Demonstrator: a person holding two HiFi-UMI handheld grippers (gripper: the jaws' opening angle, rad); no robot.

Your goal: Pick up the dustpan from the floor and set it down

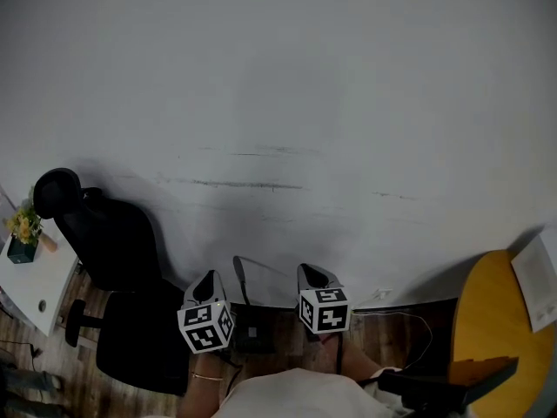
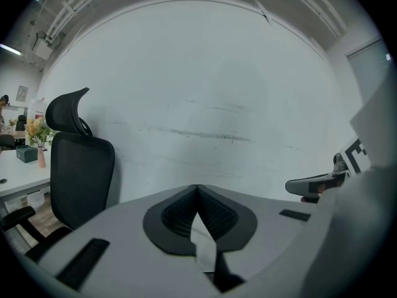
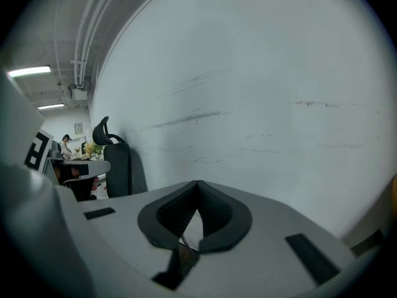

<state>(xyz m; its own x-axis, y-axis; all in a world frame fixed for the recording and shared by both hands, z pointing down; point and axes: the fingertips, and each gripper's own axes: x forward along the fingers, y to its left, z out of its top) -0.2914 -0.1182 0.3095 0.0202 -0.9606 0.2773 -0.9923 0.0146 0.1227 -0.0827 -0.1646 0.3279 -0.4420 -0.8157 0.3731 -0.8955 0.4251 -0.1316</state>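
Observation:
A dark dustpan (image 1: 253, 331) with a thin upright handle (image 1: 239, 279) stands on the wooden floor against the white wall, low in the head view between my two grippers. My left gripper (image 1: 209, 279) hangs just left of the handle, and my right gripper (image 1: 312, 273) just right of the pan. Neither touches it. In the left gripper view the left gripper (image 2: 197, 187) has its jaws meeting at the tips with nothing between them. The right gripper (image 3: 197, 182) is likewise shut and empty in its own view. Both point at the bare wall, and neither gripper view shows the dustpan.
A black office chair (image 1: 113, 251) stands left of the grippers. Beyond it is a white desk (image 1: 35, 287) with a flower pot (image 1: 23, 233). A round yellow table (image 1: 496, 320) sits at the right, and a cable (image 1: 402, 316) lies on the floor by the wall.

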